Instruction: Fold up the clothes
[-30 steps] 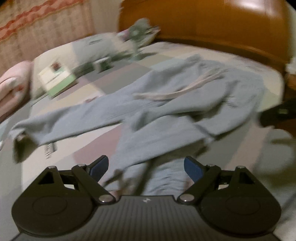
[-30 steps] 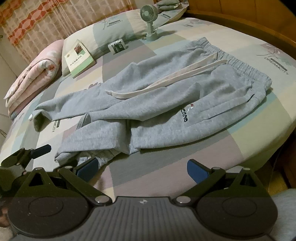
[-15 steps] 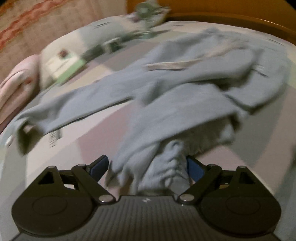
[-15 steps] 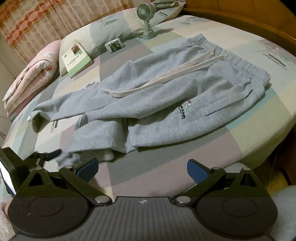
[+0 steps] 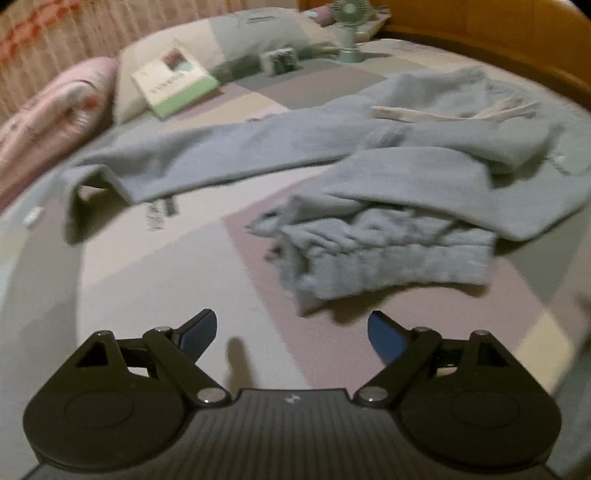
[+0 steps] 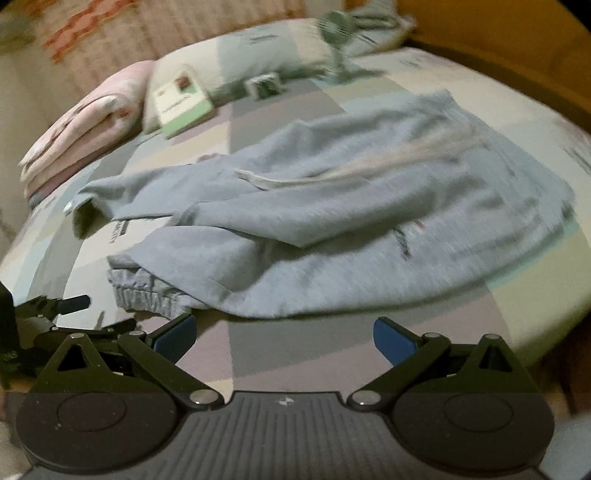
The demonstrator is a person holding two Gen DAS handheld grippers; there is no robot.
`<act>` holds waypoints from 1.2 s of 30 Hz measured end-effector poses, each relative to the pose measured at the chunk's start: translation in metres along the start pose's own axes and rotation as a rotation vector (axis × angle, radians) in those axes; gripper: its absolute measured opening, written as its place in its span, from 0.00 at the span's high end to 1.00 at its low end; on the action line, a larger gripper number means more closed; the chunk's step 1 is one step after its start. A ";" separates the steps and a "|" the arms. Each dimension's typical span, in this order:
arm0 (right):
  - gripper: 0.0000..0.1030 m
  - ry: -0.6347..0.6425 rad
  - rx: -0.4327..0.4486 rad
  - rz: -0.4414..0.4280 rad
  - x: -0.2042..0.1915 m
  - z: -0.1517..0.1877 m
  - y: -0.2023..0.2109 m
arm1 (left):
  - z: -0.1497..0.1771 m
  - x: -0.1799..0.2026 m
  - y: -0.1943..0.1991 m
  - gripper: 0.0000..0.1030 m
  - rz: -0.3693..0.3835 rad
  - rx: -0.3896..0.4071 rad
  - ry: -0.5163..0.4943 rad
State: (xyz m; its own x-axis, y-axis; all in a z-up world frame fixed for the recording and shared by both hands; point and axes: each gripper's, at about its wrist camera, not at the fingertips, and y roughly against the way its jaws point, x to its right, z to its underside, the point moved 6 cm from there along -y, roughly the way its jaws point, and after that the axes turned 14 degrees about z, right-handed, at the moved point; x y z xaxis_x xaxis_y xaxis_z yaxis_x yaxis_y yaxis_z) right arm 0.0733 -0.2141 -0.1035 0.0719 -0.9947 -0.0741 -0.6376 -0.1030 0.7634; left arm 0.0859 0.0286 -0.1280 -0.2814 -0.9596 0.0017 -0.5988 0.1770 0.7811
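Your two grippers hang released over the bed, nothing between their pads.

In the left wrist view your left gripper (image 5: 291, 332) gapes wide at bottom centre over bare bedsheet (image 5: 155, 280), and the grey sweatpants (image 5: 369, 173) sprawl across the middle and right, a bunched cuff just above the pads. In the right wrist view your right gripper (image 6: 284, 338) gapes too, the sweatpants (image 6: 332, 221) filling the centre; the book (image 6: 181, 101) sits upper left.

Soft grey fleece sweatpants (image 5: 369, 155), matt patchwork cotton bedsheet (image 5: 155, 280), glossy wooden headboard (image 5: 498, 33), paper book (image 5: 173, 83)
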 end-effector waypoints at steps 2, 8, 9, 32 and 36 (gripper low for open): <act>0.02 0.069 0.035 -0.004 -0.013 -0.005 -0.002 | 0.002 0.006 0.000 0.13 0.030 -0.002 -0.018; 0.37 0.321 0.112 -0.049 -0.066 -0.025 -0.015 | 0.005 0.000 0.003 0.13 -0.001 0.002 -0.044; 0.41 0.359 0.115 -0.064 -0.076 -0.028 -0.019 | 0.005 -0.003 0.004 0.13 -0.004 0.006 -0.038; 0.92 0.715 0.163 0.004 -0.130 -0.038 -0.036 | 0.003 -0.015 0.022 0.12 0.025 0.069 0.018; 0.92 0.664 0.156 0.057 -0.093 -0.035 -0.018 | -0.001 -0.003 0.027 0.12 0.050 0.083 -0.011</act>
State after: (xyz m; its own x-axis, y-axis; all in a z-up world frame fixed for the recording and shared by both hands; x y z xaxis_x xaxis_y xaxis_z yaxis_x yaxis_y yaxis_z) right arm 0.1051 -0.1192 -0.0873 0.4589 -0.7879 0.4106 -0.7537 -0.1004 0.6496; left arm 0.0713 0.0362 -0.1066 -0.3203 -0.9468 0.0320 -0.6435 0.2422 0.7261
